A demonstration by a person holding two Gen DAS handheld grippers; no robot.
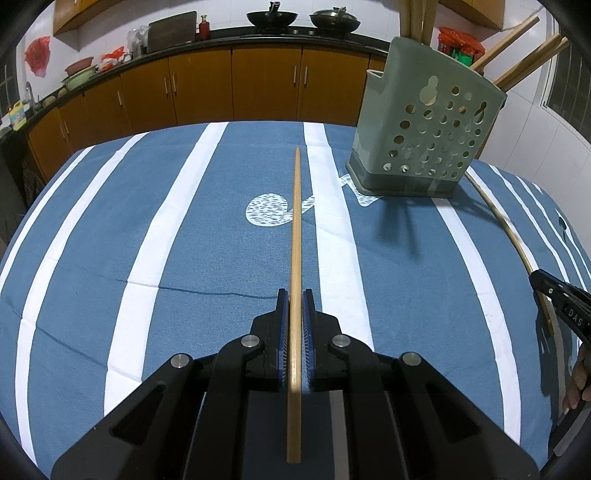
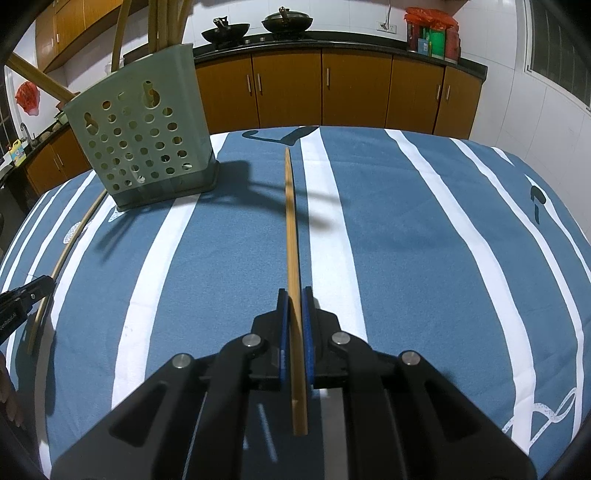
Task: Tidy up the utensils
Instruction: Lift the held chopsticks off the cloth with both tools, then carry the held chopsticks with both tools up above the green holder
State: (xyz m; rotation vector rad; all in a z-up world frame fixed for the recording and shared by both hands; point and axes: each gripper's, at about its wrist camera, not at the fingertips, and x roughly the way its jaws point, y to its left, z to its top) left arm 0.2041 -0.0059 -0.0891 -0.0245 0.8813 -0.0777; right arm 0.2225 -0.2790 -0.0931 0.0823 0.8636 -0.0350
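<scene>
My left gripper (image 1: 295, 295) is shut on a wooden chopstick (image 1: 296, 221) that points straight ahead over the blue striped cloth. My right gripper (image 2: 295, 293) is shut on a second chopstick (image 2: 290, 221), held above the cloth with its shadow beside it. A pale green perforated utensil holder (image 1: 424, 125) stands upright ahead, to the right in the left wrist view and to the left (image 2: 144, 136) in the right wrist view. Several chopsticks (image 2: 162, 22) stick out of its top. Each gripper shows at the other view's edge: right gripper (image 1: 543, 280), left gripper (image 2: 42, 282).
The table is covered by a blue cloth with white stripes (image 1: 110, 221). Beyond its far edge run orange kitchen cabinets (image 2: 288, 88) with two woks (image 1: 271, 16) on the counter. A person's hand (image 1: 578, 384) shows at the right edge.
</scene>
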